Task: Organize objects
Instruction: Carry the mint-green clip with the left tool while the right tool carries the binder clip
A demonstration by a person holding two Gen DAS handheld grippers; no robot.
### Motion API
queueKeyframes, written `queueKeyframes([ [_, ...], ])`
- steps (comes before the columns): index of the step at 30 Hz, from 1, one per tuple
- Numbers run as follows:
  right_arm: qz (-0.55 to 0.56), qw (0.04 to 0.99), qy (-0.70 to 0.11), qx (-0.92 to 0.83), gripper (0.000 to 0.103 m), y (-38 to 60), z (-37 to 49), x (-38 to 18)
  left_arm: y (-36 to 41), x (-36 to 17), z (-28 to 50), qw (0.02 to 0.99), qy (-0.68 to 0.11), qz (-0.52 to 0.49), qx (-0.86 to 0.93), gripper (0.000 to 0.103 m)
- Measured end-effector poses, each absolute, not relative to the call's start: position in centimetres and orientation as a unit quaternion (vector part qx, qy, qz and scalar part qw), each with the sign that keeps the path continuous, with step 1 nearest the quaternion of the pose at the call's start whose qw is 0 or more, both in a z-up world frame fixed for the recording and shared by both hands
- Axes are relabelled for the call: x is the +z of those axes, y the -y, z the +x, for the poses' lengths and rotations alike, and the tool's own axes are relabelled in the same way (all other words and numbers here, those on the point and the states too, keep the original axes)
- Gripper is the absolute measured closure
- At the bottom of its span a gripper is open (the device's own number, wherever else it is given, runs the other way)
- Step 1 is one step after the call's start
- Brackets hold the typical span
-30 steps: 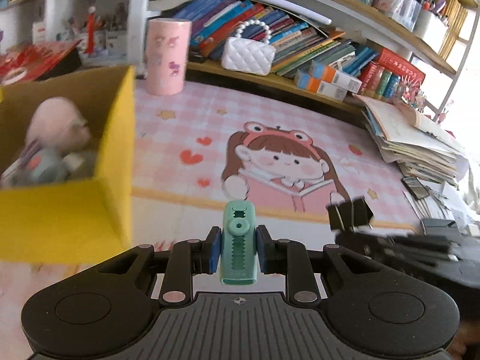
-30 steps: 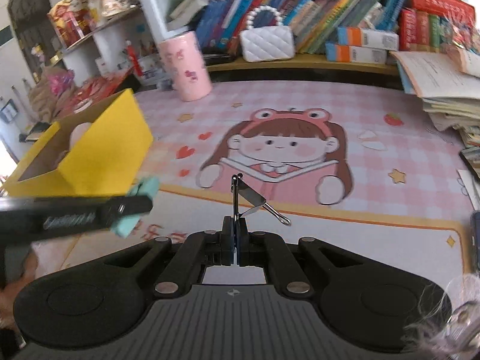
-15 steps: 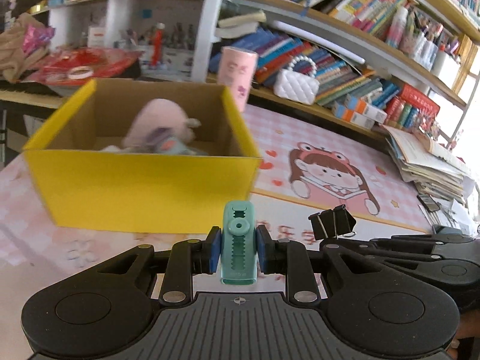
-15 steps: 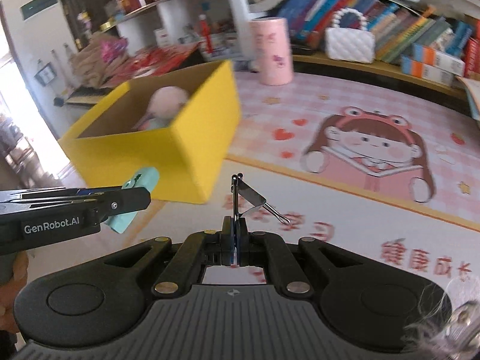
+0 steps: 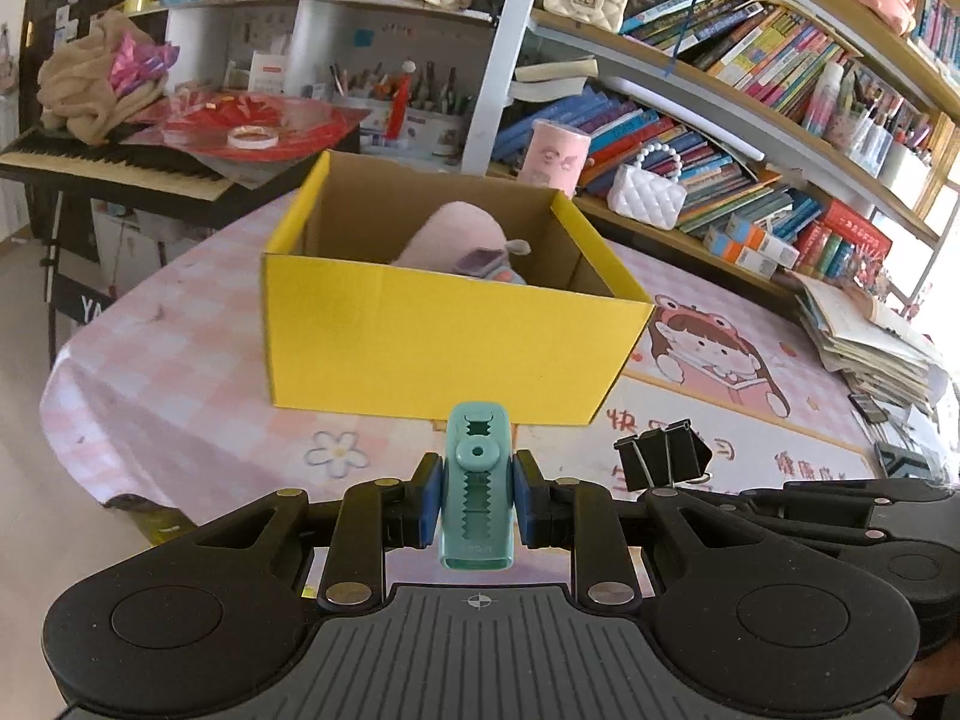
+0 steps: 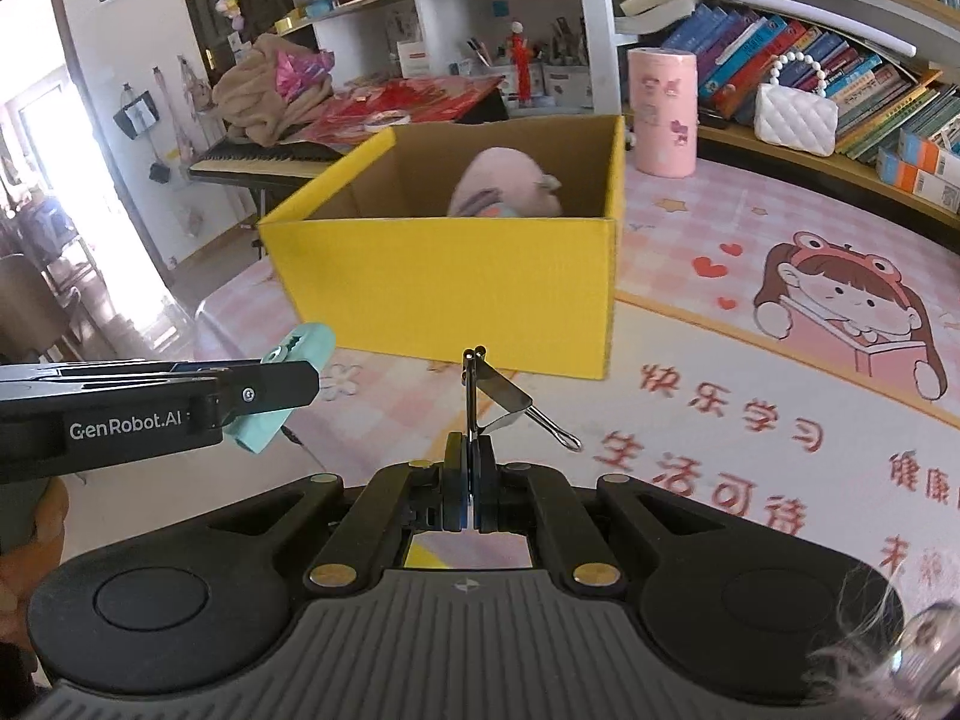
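My left gripper (image 5: 477, 501) is shut on a teal plastic clip (image 5: 478, 474), held upright between its blue pads. My right gripper (image 6: 471, 489) is shut on a black binder clip (image 6: 501, 399), pinching one of its wire handles; the same binder clip (image 5: 663, 459) shows at the right of the left wrist view. Both grippers hover over the table, just short of the open yellow cardboard box (image 5: 444, 348), also box (image 6: 456, 294). Inside it lies a pink plush toy (image 5: 456, 237), also toy (image 6: 504, 183). The left gripper and teal clip (image 6: 294, 360) appear at the left of the right wrist view.
A pink cartoon tablecloth (image 6: 750, 420) covers the table, whose edge falls away at the left (image 5: 78, 396). A pink cylinder (image 6: 660, 111), a white quilted purse (image 6: 795, 120) and rows of books (image 5: 750, 180) stand behind. A piano keyboard (image 5: 108, 171) sits left of the table.
Both grippers have swung left across the table with their clips, from over the cartoon girl print to in front of the yellow box, which now faces them centrally. Neither grip changed.
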State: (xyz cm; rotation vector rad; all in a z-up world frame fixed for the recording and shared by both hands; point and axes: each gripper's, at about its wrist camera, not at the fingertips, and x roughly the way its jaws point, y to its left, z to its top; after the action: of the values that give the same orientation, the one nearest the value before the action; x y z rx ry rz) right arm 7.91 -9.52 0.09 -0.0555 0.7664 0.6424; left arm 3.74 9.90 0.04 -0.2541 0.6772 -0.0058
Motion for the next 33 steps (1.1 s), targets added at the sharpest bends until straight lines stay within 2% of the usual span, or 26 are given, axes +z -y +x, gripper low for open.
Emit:
queueKeyframes([
  [10, -0.015, 0.881, -0.367, 0.297, 0.101, 6.3, 3.8, -0.3, -13.0, 0.0, 0.5, 0.938, -0.327, -0.116, -0.017, 0.080],
  [19, -0.035, 0.888, -0.346, 0.301, 0.101, 4.6, 2.8, 1.0, -13.7, 1.4, -0.1, 0.953, -0.284, -0.104, -0.029, 0.080],
  [27, -0.045, 0.907, -0.296, 0.296, 0.101, 4.6, 7.0, 4.1, -13.7, 3.8, 4.2, 0.965, -0.233, -0.115, -0.018, 0.080],
  [33, -0.048, 0.911, -0.272, 0.306, 0.101, 3.7, 12.5, 5.5, -14.0, 4.4, 8.7, 0.966, -0.226, -0.124, 0.011, 0.080],
])
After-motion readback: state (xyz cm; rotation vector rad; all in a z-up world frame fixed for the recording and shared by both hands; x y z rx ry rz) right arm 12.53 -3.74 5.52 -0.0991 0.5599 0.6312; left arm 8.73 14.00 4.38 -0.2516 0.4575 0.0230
